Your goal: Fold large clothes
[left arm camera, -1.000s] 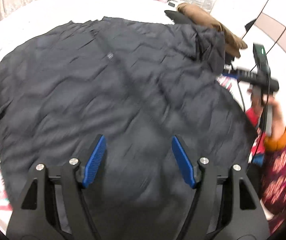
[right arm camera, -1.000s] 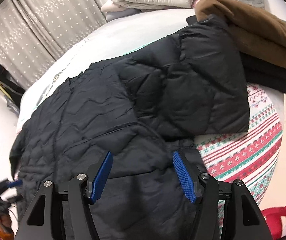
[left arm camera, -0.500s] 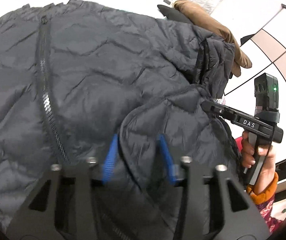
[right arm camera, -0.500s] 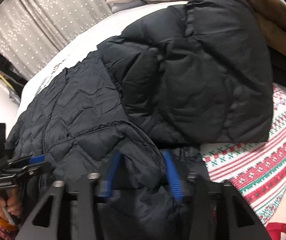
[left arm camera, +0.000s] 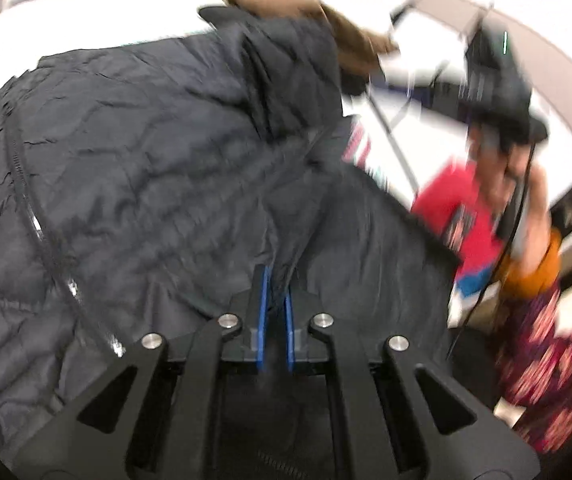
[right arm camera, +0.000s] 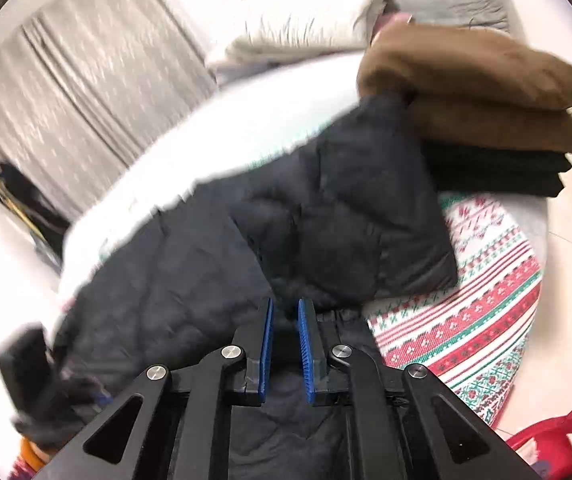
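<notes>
A large black quilted jacket (left arm camera: 146,152) lies spread on the bed, zipper running down its left part, one sleeve folded across it (right arm camera: 350,216). My left gripper (left arm camera: 276,276) is shut on a fold of the jacket near its hem, the fabric pulled up taut between the blue pads. My right gripper (right arm camera: 285,312) is shut on the jacket's edge near the folded sleeve. The right gripper also shows blurred at the right of the left wrist view (left arm camera: 498,96). The left gripper shows blurred at the lower left of the right wrist view (right arm camera: 34,380).
A stack of folded brown and black clothes (right arm camera: 482,108) sits at the bed's far right, next to the sleeve. White folded bedding (right arm camera: 306,24) lies behind. A red-and-green patterned sheet (right arm camera: 474,300) covers the bed's near right edge. Curtains (right arm camera: 66,92) hang at the left.
Both grippers have gone from open to shut on the jacket's edge. Both now lift it, with motion blur in both views.
</notes>
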Motion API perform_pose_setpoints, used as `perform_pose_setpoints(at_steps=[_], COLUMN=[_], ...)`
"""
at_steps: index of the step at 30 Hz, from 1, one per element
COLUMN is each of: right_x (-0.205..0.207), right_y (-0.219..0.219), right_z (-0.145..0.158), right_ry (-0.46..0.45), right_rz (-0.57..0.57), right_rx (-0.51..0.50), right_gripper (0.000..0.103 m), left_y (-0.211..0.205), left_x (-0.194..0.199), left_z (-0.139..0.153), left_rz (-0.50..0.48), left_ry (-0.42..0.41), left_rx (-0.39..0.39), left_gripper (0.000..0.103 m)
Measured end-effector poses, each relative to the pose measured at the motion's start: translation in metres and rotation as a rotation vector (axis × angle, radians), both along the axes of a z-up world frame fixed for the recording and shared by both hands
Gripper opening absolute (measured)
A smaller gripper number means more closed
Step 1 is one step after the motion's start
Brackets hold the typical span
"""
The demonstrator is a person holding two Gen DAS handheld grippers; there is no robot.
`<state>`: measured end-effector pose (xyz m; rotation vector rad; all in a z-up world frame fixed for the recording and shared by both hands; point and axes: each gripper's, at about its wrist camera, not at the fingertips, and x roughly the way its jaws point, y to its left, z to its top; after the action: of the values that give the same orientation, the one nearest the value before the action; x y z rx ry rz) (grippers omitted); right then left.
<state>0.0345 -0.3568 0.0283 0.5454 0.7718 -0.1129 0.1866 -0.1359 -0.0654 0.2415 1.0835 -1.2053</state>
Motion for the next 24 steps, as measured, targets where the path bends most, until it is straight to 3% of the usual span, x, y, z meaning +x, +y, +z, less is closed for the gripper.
perform_pose_setpoints(at_steps=[2, 4, 5, 7, 9, 12, 15, 19, 21, 24], right_x=[-0.005, 0.0, 0.006, 0.021, 0.033, 0.05, 0.057, 0.057, 0.057, 0.057], right_y=[-0.002, 0.005, 0.012, 0.027, 0.042, 0.06, 0.073, 0.074, 0.073, 0.073], right_z=[0.009, 0.01, 0.009, 0.0, -0.013, -0.036, -0.06, -0.073, -0.07, -0.061], right_ry=[-0.042, -0.042, -0.024, 0.035, 0.111, 0.241, 0.375, 0.45, 0.452, 0.425], right_rz=[0.001, 0.026, 0.047, 0.091, 0.129, 0.184, 0.242, 0.252, 0.237, 0.214], right_rx=[0.025, 0.013, 0.0, -0.025, -0.052, -0.095, -0.177, -0.205, -0.218, -0.229], right_gripper=[0.019, 0.019, 0.019, 0.019, 0.019, 0.019, 0.02, 0.021, 0.03, 0.048], left_y=[-0.001, 0.002, 0.006, 0.014, 0.019, 0.014, 0.004, 0.016, 0.033, 0.078], left_x=[-0.013, -0.019, -0.018, -0.01, 0.0, 0.009, 0.001, -0.025, -0.028, -0.022], left_z=[-0.004, 0.002, 0.004, 0.016, 0.023, 0.012, -0.018, -0.017, -0.006, 0.01], left_rz=[-0.063, -0.105, -0.104, -0.063, 0.001, 0.061, 0.044, 0.022, 0.067, 0.197], left_ry=[-0.031, -0.042, -0.039, -0.02, -0.011, 0.052, 0.084, -0.023, -0.013, -0.042], left_rx=[0.089, 0.109, 0.097, 0.03, -0.038, -0.067, 0.047, 0.112, 0.135, 0.11], left_gripper=[0.013, 0.017, 0.02, 0.037, 0.045, 0.046, 0.046, 0.049, 0.051, 0.066])
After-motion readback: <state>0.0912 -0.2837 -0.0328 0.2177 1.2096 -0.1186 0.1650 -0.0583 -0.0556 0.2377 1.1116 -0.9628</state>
